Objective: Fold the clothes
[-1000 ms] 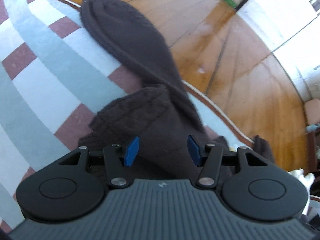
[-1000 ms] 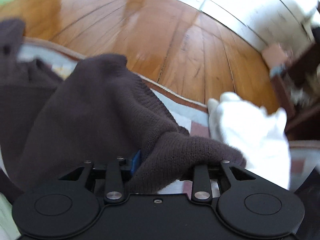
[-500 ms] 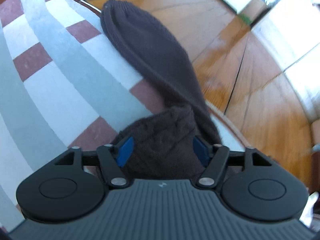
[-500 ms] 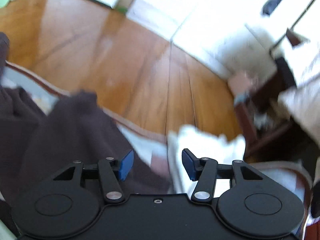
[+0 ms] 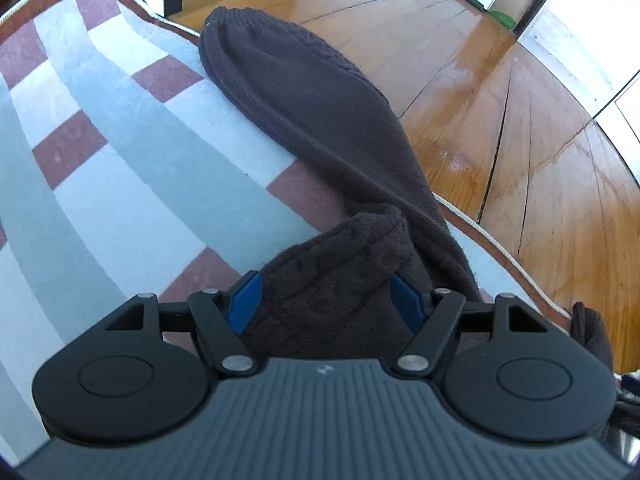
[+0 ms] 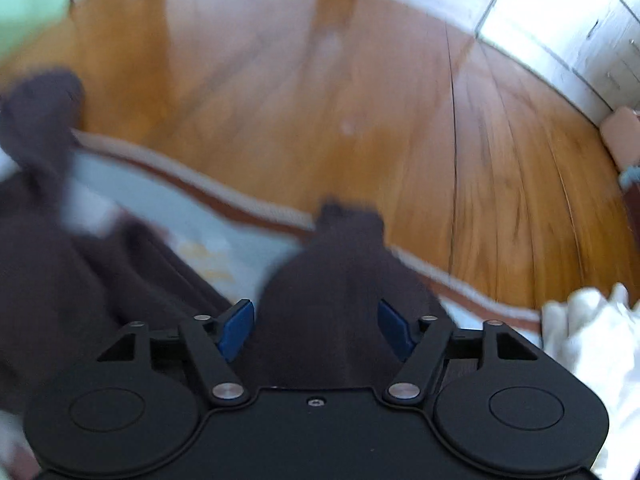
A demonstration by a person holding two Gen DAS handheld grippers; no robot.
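Left wrist view: the left claw (image 5: 326, 300) is spread wide around a bunched bit of the dark brown sweater (image 5: 320, 128), whose sleeve trails across the striped rug (image 5: 120, 168) onto the wood floor (image 5: 520, 160); I'd gather that sleeve inward before pinching. Right wrist view, blurry: right claw (image 6: 316, 330) also spread over sweater fabric, white cloth (image 6: 592, 344) nearby.

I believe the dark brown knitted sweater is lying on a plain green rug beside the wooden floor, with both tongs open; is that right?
Not quite: the rug is striped grey and white with dull red squares, not plain green, as the left wrist view shows. The rest holds: the dark brown sweater lies on it beside the wooden floor, and the left tongs and right tongs are open.
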